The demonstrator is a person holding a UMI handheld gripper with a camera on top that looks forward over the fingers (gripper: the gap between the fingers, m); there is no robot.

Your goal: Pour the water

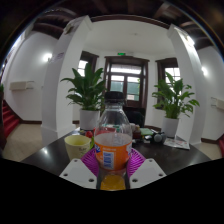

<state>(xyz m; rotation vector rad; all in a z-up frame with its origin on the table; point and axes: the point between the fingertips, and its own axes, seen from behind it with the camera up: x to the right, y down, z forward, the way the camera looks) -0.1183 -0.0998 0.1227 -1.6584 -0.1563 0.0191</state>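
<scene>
- Gripper view: we see the claw point(113, 172) with a clear plastic bottle point(113, 140) upright between its two fingers point(78, 172), and both pink pads point(92, 160) press against the bottle's sides, so the claw is pinching the bottle.
- We note orange liquid filling the lower part of the bottle, a label band around its middle, and a dark cap on top.
- We cannot tell whether the bottle's base touches the tabletop point(45, 152) or hangs just above it, as the fingers hide that part.
- We find a pale yellow-green cup point(78, 145) standing on the dark, round tabletop, just beside the bottle on its left and a little beyond the left finger.
- We see a few small objects point(155, 137) lying near the tabletop's far right edge, beyond the bottle; they are too small to name.
- We see two large potted plants point(88, 90) on the floor behind the tabletop, one to each side of a dark-framed doorway point(127, 82) in the far wall.
- We also make out white walls and pillars around the room.
</scene>
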